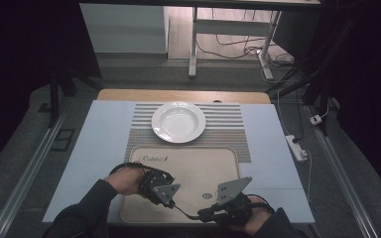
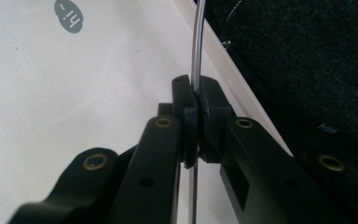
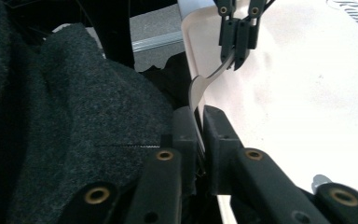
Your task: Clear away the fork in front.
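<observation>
Two black two-jaw grippers sit at the near edge of the table, both meeting on one thin, shiny metal utensil (image 3: 196,91) that looks like a spoon or fork seen edge-on. The right gripper (image 3: 199,126), nearest the person's dark sleeve (image 3: 51,116), has the wider end of the utensil between its jaws; the jaws stand close around it with a narrow gap, and whether the pads press on it cannot be told. A little farther along, the left gripper (image 2: 196,100) has its jaws drawn together and clamped on the slim handle, which rises straight out above the pads in the left gripper view. In the high view the left gripper (image 1: 161,188) and right gripper (image 1: 228,201) lie near each other over the near part of the pale beige rounded-corner placemat (image 1: 188,168). The utensil lies just above that placemat at its near edge. Beyond the placemat lies a grey striped woven mat (image 1: 228,131), and on it rests a round white deep plate (image 1: 178,121), well apart from both grippers.
</observation>
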Demonstrator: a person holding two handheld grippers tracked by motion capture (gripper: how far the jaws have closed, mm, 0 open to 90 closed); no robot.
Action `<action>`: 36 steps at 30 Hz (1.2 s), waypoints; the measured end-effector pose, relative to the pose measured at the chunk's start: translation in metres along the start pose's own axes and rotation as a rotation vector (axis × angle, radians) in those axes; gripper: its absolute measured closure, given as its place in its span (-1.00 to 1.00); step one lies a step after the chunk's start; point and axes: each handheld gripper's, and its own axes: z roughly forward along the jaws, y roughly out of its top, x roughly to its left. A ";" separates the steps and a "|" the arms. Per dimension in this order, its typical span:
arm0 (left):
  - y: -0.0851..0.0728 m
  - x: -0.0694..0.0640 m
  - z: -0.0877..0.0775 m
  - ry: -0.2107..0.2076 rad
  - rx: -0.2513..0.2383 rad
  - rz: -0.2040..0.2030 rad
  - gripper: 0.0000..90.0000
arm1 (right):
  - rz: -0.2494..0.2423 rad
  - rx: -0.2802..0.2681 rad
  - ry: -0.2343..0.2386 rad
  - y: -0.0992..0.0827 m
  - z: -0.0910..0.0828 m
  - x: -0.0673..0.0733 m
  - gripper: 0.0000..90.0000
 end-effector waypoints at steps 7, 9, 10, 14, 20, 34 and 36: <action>-0.006 0.001 -0.005 0.028 0.016 -0.111 0.93 | 0.039 0.022 -0.108 -0.002 -0.004 -0.007 0.17; -0.009 0.001 -0.006 0.031 0.014 -0.172 0.93 | 0.049 0.016 -0.148 -0.003 -0.006 -0.009 0.03; -0.012 0.000 -0.007 0.035 0.018 -0.222 0.93 | 0.057 0.009 -0.163 -0.004 -0.008 -0.010 -0.02; -0.016 0.000 -0.007 0.042 0.026 -0.299 0.93 | 0.095 -0.015 -0.226 -0.006 -0.012 -0.013 -0.23; -0.026 -0.001 -0.012 0.080 0.043 -0.474 0.93 | 0.157 -0.026 -0.311 -0.010 -0.015 -0.014 -0.54; -0.057 -0.017 -0.022 0.139 0.014 -0.854 0.93 | 0.239 -0.028 -0.385 -0.030 -0.031 -0.014 -0.82; -0.060 -0.020 -0.024 0.155 0.004 -0.909 0.93 | 0.235 -0.036 -0.400 -0.033 -0.034 -0.012 -0.86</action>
